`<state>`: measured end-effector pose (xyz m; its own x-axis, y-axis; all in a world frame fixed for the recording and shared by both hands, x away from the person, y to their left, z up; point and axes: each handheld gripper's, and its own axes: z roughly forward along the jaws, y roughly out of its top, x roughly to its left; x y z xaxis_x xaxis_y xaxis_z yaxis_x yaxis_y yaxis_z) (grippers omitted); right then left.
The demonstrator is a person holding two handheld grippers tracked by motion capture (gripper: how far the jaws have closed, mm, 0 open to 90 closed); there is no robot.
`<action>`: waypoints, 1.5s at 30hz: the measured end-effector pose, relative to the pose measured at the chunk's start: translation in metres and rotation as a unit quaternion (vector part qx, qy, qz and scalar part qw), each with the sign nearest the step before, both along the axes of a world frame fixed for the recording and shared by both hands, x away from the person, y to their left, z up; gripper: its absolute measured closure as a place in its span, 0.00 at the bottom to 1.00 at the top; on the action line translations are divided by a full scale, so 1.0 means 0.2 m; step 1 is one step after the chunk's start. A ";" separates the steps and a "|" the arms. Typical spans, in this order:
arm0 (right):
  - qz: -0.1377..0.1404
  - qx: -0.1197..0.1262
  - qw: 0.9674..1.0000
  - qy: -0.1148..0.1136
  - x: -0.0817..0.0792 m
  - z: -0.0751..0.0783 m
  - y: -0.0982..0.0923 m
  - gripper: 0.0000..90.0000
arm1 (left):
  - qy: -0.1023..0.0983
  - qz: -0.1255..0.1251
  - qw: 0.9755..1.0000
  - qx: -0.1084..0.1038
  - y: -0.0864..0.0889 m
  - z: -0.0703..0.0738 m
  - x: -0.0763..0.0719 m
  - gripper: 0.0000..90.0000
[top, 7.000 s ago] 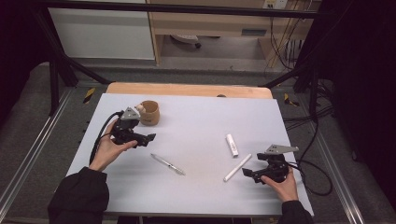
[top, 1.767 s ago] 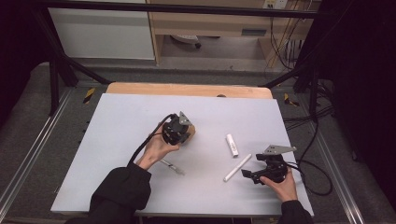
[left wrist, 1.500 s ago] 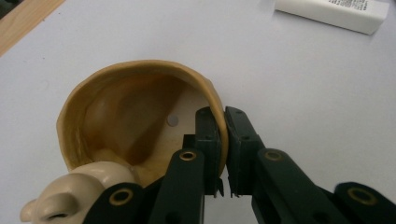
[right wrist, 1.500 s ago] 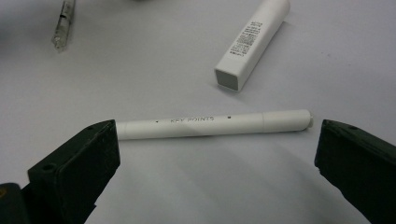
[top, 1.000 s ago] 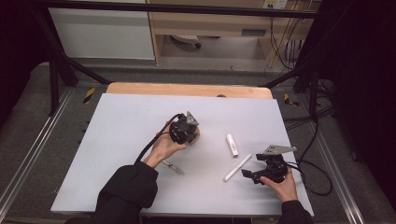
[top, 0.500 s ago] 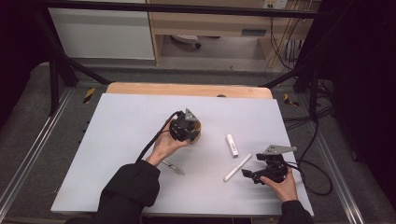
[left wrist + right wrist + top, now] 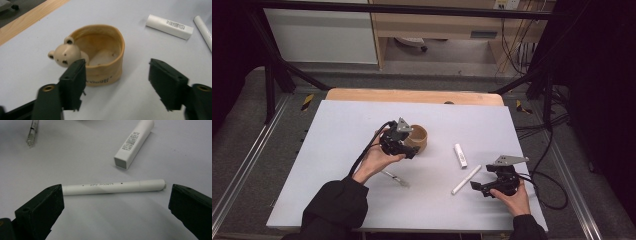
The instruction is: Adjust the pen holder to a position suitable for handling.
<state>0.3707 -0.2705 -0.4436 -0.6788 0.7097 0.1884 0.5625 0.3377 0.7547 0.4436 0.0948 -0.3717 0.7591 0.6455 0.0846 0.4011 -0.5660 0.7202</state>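
A tan soft cup (image 7: 418, 138) with a small bear head (image 7: 66, 53) on its rim stands upright near the middle of the pale table (image 7: 332, 150). My left gripper (image 7: 408, 148) is just on its near-left side. Its jaws have just been opening and now stand wide. In the left gripper view the cup (image 7: 105, 62) is just ahead of the left gripper (image 7: 116, 75) and neither pad presses on it. My right gripper (image 7: 477, 186) rests open at the near right. A white pen (image 7: 112, 187) lies crosswise just beyond the right gripper (image 7: 115, 193).
A short white square tube (image 7: 460, 155) lies right of the cup, with the white pen (image 7: 466, 179) near it. A thin clear pen (image 7: 395, 177) lies below my left hand. A wooden strip (image 7: 412, 95) runs along the table's far edge.
My left gripper has opened, let go of the cup, and drawn back a little to the left; the cup stays on the table. The right gripper has not moved.
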 end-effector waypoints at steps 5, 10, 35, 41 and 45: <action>-0.001 0.001 1.000 -0.001 0.00 0.00 0.00 0.01 | 0.005 0.006 1.000 -0.002 0.07 -0.02 -0.05 0.22; -0.002 -0.002 1.000 -0.002 0.00 0.00 0.00 0.01 | 0.006 0.015 1.000 -0.016 0.15 -0.05 -0.10 0.15; -0.005 -0.023 1.000 0.006 0.01 0.02 0.08 0.01 | 0.018 0.074 0.995 -0.057 0.65 -0.22 -0.31 0.09; 0.001 -0.029 1.000 0.004 0.01 0.03 0.12 0.01 | 0.028 0.085 0.994 -0.069 0.75 -0.26 -0.35 0.09; 0.006 -0.030 1.000 0.006 0.01 0.03 0.15 0.01 | 0.030 0.090 0.993 -0.072 0.80 -0.28 -0.37 0.09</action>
